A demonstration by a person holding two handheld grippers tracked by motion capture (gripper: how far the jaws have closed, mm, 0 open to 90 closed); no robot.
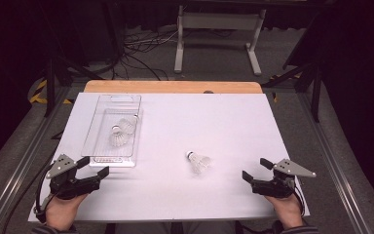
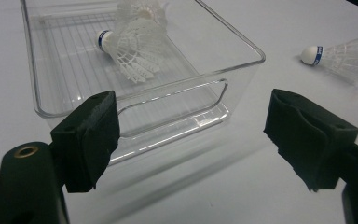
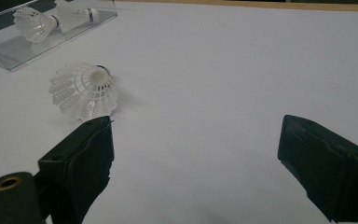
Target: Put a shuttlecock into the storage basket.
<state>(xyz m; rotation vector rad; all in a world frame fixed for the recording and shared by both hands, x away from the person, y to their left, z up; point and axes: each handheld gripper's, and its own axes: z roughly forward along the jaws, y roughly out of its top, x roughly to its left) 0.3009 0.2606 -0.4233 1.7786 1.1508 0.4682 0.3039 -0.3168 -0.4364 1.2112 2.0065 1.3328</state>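
Loose shuttlecock (image 1: 198, 162) (tray (image 1: 93, 146) well apart)

A white-covered desk (image 1: 175, 195) with a bare wooden far edge (image 1: 173, 87) stands on grey floor; behind it, a white metal stand (image 1: 219, 22) and black cables (image 1: 136, 48).

Clear tray (image 3: 9, 46) cut off by right gripper view's top-left edge.

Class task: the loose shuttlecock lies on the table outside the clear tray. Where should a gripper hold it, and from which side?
Probably grip the shuttlecock across its narrow neck behind the cork, from above with the right gripper: it lies on its side, and the wide skirt looks easily crushed.
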